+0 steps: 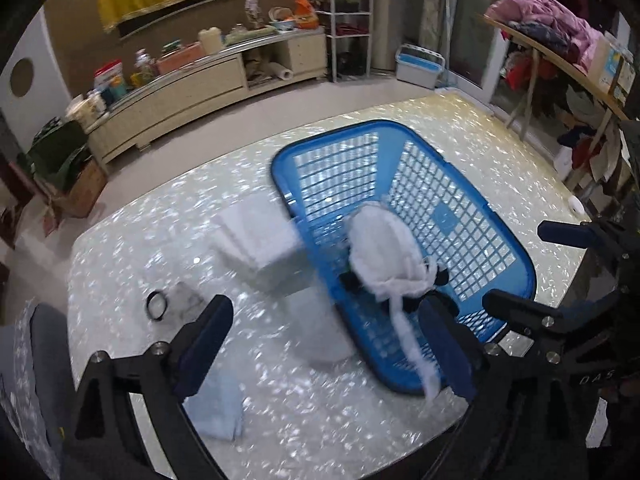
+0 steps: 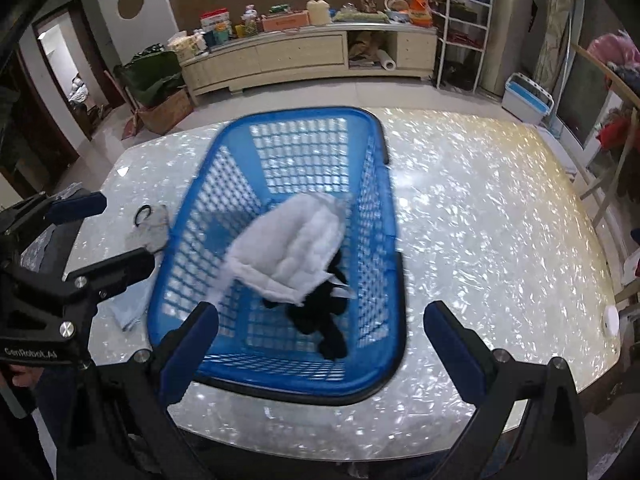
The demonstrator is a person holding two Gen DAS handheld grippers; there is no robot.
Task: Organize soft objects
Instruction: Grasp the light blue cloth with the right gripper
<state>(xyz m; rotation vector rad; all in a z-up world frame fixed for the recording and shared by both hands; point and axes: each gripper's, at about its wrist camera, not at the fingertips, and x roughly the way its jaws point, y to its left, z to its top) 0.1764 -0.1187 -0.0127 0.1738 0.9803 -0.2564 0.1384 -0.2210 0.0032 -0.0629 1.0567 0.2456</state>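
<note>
A blue slatted basket (image 1: 496,236) (image 2: 192,220) stands on the glittery white table. Inside it a white padded cloth (image 1: 384,256) (image 2: 296,248) lies over a black soft item (image 2: 324,320); a white strip trails over the near rim in the left wrist view. My left gripper (image 1: 332,348) is open and empty, just left of the basket's near end. My right gripper (image 2: 320,344) is open and empty, above the basket's near rim. A stack of folded white cloth (image 1: 264,236) lies left of the basket. A light blue cloth (image 1: 216,408) (image 2: 128,308) lies near the front edge.
A grey cloth (image 1: 182,304) (image 2: 150,232) with a black ring (image 1: 157,305) (image 2: 143,214) on it lies at the table's left. A small white disc (image 2: 611,320) sits at the right edge. A long cabinet (image 2: 304,56) and shelves stand behind.
</note>
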